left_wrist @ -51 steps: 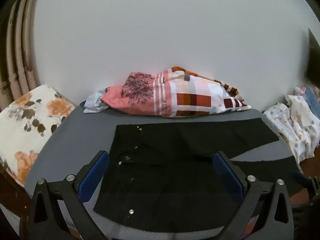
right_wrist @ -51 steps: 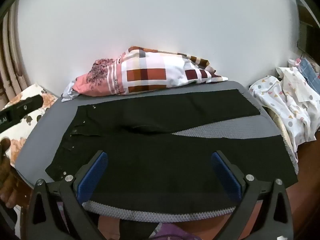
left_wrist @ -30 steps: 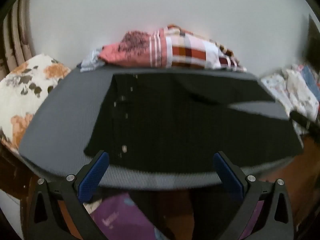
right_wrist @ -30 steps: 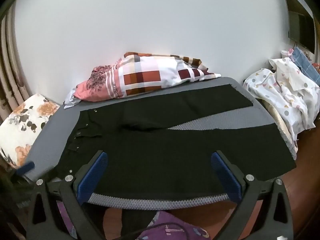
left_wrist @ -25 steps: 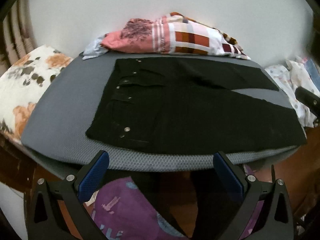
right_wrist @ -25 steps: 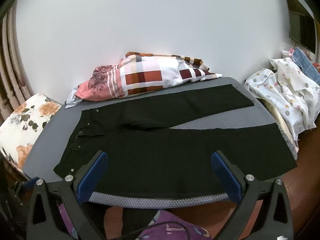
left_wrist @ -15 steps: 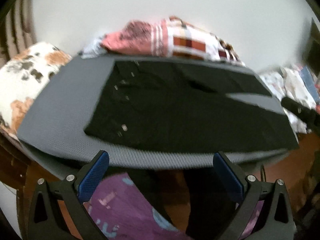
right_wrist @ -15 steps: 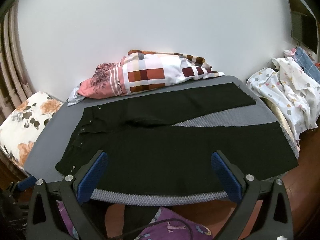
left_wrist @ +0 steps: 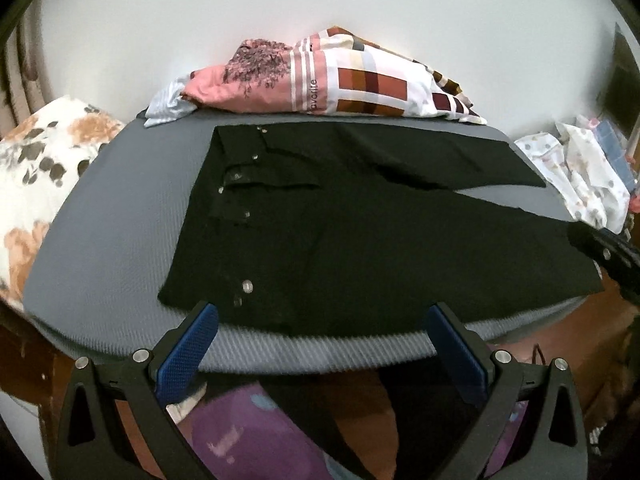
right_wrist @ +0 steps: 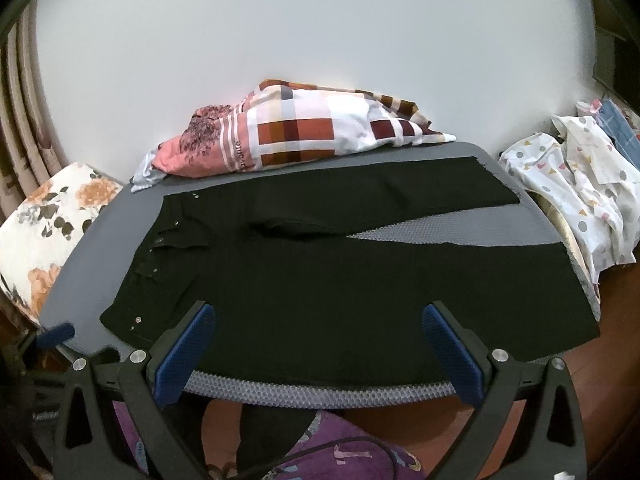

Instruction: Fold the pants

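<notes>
Grey padded surface against a plain white wall, nothing folded yet as far as I can tell. Both claws are wide apart and holding nothing: left claw hangs off the near edge by the waistband end of the pants, right claw off the same edge nearer the middle. Pants lie flat on the surface, waistband toward the floral cushion, legs splayed in a V toward the dotted laundry pile, checked pillow just behind them. So this looks like the lining-up step. Next move probably means pinching the near leg's hem and waistband corner, then carrying it over the far leg, edges matched.
</notes>
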The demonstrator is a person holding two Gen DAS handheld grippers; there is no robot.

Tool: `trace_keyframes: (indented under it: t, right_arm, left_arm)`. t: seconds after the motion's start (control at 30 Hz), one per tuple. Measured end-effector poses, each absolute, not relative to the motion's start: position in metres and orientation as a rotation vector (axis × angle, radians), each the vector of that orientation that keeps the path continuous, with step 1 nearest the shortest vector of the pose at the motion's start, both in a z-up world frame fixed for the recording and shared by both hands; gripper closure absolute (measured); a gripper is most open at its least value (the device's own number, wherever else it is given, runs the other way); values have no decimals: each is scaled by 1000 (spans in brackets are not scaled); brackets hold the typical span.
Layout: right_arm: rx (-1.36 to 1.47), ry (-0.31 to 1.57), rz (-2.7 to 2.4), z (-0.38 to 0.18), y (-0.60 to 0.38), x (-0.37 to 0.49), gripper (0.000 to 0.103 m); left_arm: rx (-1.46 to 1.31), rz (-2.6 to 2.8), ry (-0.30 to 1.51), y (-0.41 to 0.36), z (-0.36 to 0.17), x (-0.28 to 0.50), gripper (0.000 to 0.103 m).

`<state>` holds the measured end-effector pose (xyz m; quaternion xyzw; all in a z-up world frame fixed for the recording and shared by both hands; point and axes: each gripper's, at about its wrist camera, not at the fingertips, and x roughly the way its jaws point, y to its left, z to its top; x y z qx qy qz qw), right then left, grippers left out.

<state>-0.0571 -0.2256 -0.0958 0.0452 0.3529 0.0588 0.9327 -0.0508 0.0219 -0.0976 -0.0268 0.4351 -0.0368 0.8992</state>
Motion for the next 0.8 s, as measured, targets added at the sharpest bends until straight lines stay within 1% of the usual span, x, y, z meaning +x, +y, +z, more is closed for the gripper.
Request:
trace_keyframes:
  t: [0.17, 0.3, 0.43, 0.6, 0.63, 0.73, 0.8]
  right_arm:
    - [59, 748, 145, -99, -214, -39, 0]
    - [58, 775, 169, -104, -204, -21, 0]
    - [52, 814, 188, -115, -194, -1, 0]
    - [60, 891, 185, -138, -191, 26, 0]
    - [63, 905, 181, -143, -192, 31, 0]
    - [74, 943, 153, -156, -197, 46, 0]
    - [85, 960, 136, -162, -201, 54, 0]
  left_arm:
    - [-126, -134, 930, 54, -101, 3, 0]
    - [-165, -204, 960, 94, -106, 69, 0]
    - [-140, -205, 927, 138, -115, 136, 0]
    - [-159, -205, 931, 189, -136, 222, 2]
    - [-165, -209, 938, 196, -140, 235, 7]
    - [-201, -264, 1003, 210, -160, 276, 25]
    - [-242, -322, 1029, 216, -174, 296, 26]
